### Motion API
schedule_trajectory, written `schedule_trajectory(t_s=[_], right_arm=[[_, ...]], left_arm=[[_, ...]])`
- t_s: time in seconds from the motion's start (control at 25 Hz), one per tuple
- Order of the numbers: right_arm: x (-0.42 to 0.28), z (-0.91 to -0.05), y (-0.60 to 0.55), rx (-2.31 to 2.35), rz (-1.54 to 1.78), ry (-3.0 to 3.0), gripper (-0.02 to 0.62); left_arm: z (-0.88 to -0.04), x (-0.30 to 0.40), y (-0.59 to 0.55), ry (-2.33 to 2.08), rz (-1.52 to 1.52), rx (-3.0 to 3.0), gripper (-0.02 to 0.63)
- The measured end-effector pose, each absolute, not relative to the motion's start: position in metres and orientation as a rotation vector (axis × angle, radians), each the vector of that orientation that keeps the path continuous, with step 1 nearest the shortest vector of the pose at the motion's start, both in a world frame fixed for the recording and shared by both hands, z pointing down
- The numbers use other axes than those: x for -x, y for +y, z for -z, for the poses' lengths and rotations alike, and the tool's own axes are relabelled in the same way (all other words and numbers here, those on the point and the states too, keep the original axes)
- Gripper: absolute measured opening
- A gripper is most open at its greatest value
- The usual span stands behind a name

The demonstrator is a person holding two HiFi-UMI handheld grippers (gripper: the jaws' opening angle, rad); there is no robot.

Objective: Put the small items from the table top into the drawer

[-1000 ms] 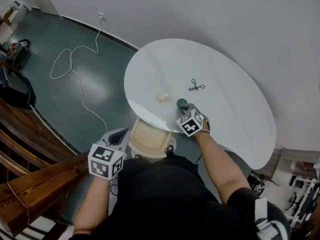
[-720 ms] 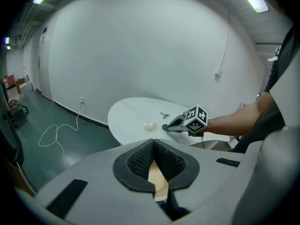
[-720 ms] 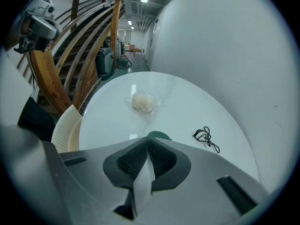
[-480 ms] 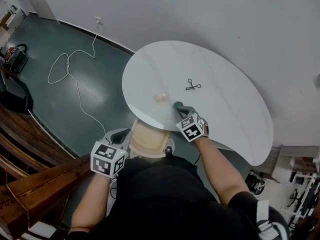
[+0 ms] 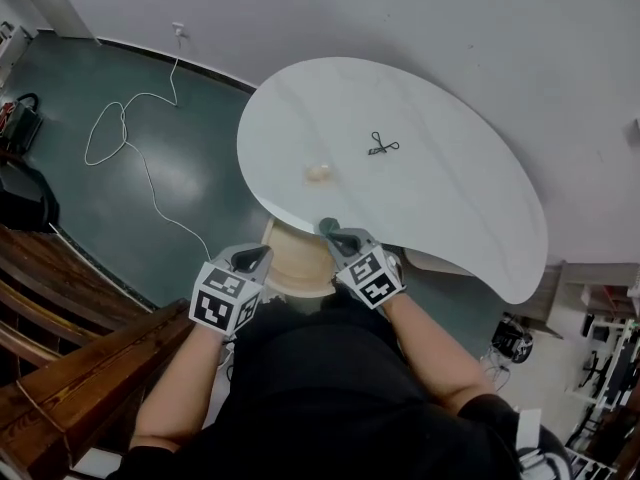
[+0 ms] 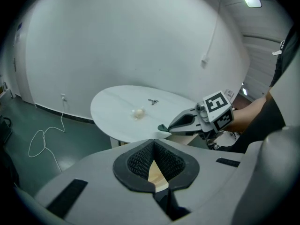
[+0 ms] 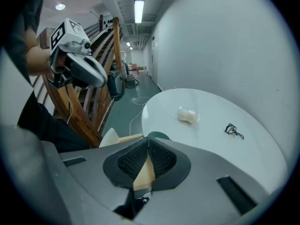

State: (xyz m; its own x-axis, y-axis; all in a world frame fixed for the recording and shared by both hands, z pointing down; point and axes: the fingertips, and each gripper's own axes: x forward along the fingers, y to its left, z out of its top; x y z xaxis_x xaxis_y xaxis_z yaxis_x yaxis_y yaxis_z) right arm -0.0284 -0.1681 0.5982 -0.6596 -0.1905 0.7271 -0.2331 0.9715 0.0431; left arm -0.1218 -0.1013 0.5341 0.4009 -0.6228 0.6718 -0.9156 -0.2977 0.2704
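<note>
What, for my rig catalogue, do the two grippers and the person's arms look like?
The left gripper and right gripper are grey moulded shells with black ribbed pads, each carrying a white cube of black square markers. The person wears a black short-sleeved top.

A cream lump (image 5: 318,172) and a small black wire clip (image 5: 381,147) lie apart on the white bench (image 5: 460,218). A dark green piece (image 5: 326,225) is pinched in the right gripper (image 5: 331,231) at the bench's edge, over the open pale wooden drawer (image 5: 292,263).
</note>
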Motion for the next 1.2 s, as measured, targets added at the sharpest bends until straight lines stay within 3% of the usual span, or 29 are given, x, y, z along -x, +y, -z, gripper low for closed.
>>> schedule_trajectory(t_s=[0.48,1.2], right_arm=[[0.032,-0.680,-0.094,0.001,-0.075,-2.129,0.017],[0.121,-0.791,-0.075,0.283,0.015,-1.962,0.017]], left_arm=[[-0.554,0.139,-0.081,-1.353,-0.595,-1.955,0.014],[-0.581,0.185,-0.024,-1.518,-0.508,-1.664,0.014]])
